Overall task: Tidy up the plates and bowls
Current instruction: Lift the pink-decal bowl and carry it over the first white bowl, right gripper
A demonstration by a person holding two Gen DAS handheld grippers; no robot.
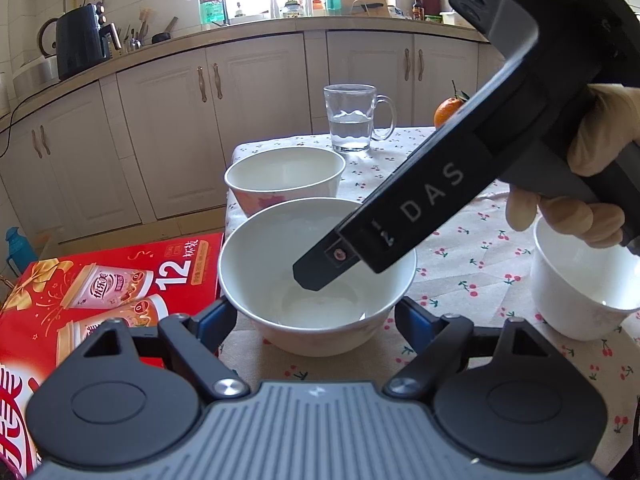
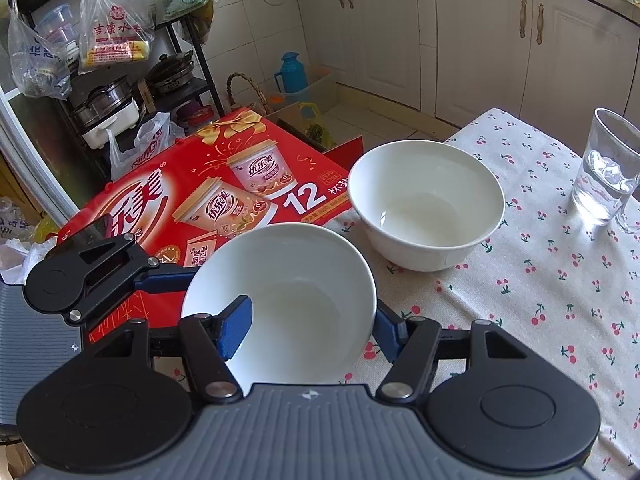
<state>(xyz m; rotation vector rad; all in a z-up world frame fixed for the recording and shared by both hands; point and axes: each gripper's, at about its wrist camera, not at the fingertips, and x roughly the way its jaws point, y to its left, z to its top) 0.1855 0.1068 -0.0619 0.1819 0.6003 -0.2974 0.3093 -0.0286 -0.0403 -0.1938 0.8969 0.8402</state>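
1. A red box [image 1: 100,280] is seen at far left, beside the table [image 1: 460,280] edge; it is no part of the task.
2. The left gripper [image 1: 312,314] is pointed downward at the bowl [image 1: 260,264]. It is spread about the bowl's width, and both pads appear to be pressed on the outer wall.
3. The bowl is found upright on the cloth near the table's left edge. The far bowl [image 1: 280,176] stands just behind it.
4. The right gripper [image 2: 310,330] is brought in steeply from the upper right by a gloved hand [image 1: 592,168]. One finger is set inside the bowl and one outside, so the wall is judged to be pinched.
5. A third bowl [image 1: 572,280] stands apart at right.
6. Step in hand, as judged: the bowl is being taken up for nesting in another.
7. Recommended: only one grip should be kept before lifting, since two opposed holds may twist the bowl. The bowl should be held level, centred over the receiving bowl and lowered gently.
8. Risk noted: a rim pinch on glazed ware may slip.
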